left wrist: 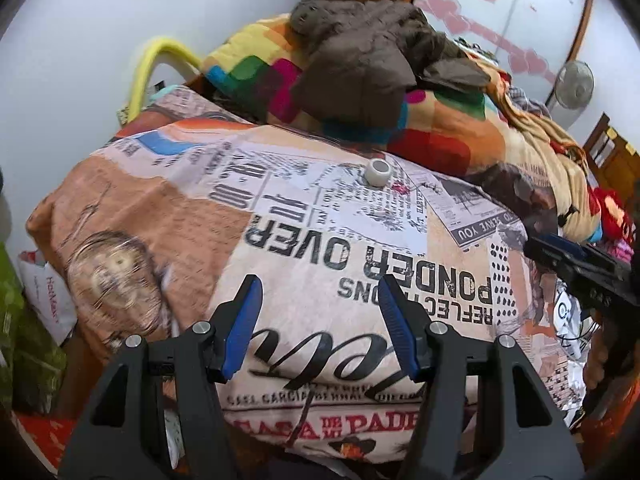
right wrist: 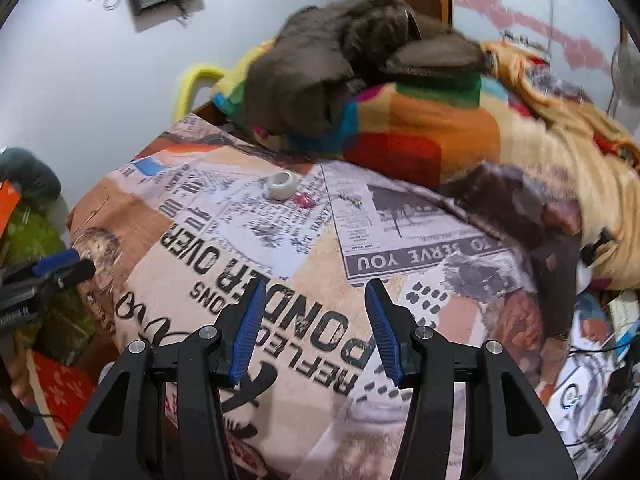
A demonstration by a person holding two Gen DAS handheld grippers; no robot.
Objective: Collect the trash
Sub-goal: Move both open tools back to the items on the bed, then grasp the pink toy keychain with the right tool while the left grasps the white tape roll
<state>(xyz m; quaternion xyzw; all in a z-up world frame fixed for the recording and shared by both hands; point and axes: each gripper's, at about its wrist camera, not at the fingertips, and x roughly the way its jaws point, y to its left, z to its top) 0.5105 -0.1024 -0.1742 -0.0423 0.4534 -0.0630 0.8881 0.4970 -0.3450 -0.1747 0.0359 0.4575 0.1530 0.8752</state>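
Observation:
A small white tape roll (left wrist: 378, 173) lies on the newspaper-print bedsheet (left wrist: 304, 240), with a tiny pink scrap (left wrist: 400, 189) just right of it. Both show in the right wrist view too: the roll (right wrist: 282, 185) and the scrap (right wrist: 303, 201). My left gripper (left wrist: 318, 292) is open and empty, hovering over the sheet well short of the roll. My right gripper (right wrist: 316, 294) is open and empty, also short of the roll. The right gripper appears at the left view's right edge (left wrist: 576, 260); the left gripper appears at the right view's left edge (right wrist: 48, 272).
A colourful blanket (left wrist: 440, 128) and a brown garment (left wrist: 360, 68) are piled behind the roll. A yellow bed rail (left wrist: 160, 60) stands at the far left corner. Cables and clutter (right wrist: 592, 368) lie at the right. Bags (left wrist: 48, 300) sit on the floor left of the bed.

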